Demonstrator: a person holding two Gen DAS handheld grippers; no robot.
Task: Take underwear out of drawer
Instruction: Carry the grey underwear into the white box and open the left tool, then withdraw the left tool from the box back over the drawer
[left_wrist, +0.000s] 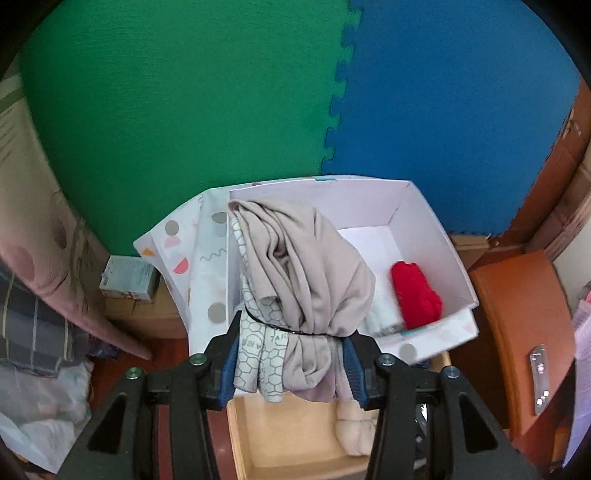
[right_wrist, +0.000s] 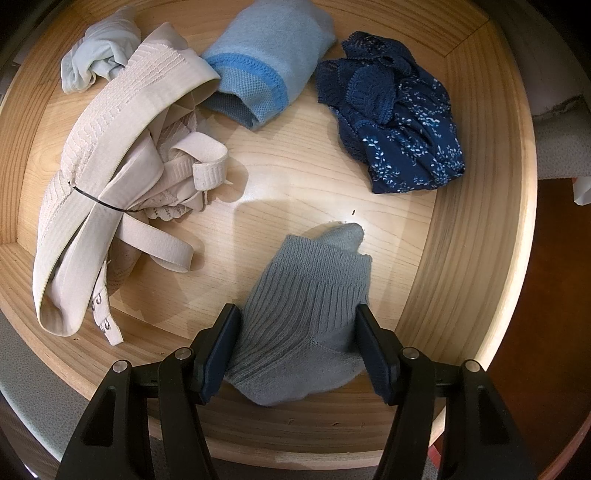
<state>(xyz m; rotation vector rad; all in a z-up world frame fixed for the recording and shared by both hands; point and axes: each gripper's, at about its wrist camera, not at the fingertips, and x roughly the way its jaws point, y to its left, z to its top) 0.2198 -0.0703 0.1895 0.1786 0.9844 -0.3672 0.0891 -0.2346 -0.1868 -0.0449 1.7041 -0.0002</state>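
My left gripper (left_wrist: 291, 345) is shut on a beige underwear bundle (left_wrist: 295, 266) with a hexagon-print piece, tied by a thin black band. The bundle hangs lifted above the open wooden drawer (left_wrist: 288, 435), in front of a white paper box (left_wrist: 436, 236). In the right wrist view my right gripper (right_wrist: 297, 325) points down into the drawer (right_wrist: 461, 258), its pads pressing both sides of a grey ribbed sock (right_wrist: 306, 291) lying on the drawer floor. A beige bra (right_wrist: 122, 155) tied with a black band, a light blue folded piece (right_wrist: 266, 62) and navy floral underwear (right_wrist: 399, 125) lie beyond it.
The white box holds a red cloth item (left_wrist: 415, 295) and a white piece. Green and blue foam mats (left_wrist: 184, 110) cover the floor behind. A small carton (left_wrist: 129, 277) and piled fabric lie to the left, an orange-brown panel (left_wrist: 517, 332) to the right. A pale rolled garment (right_wrist: 96, 51) lies in the drawer's far left corner.
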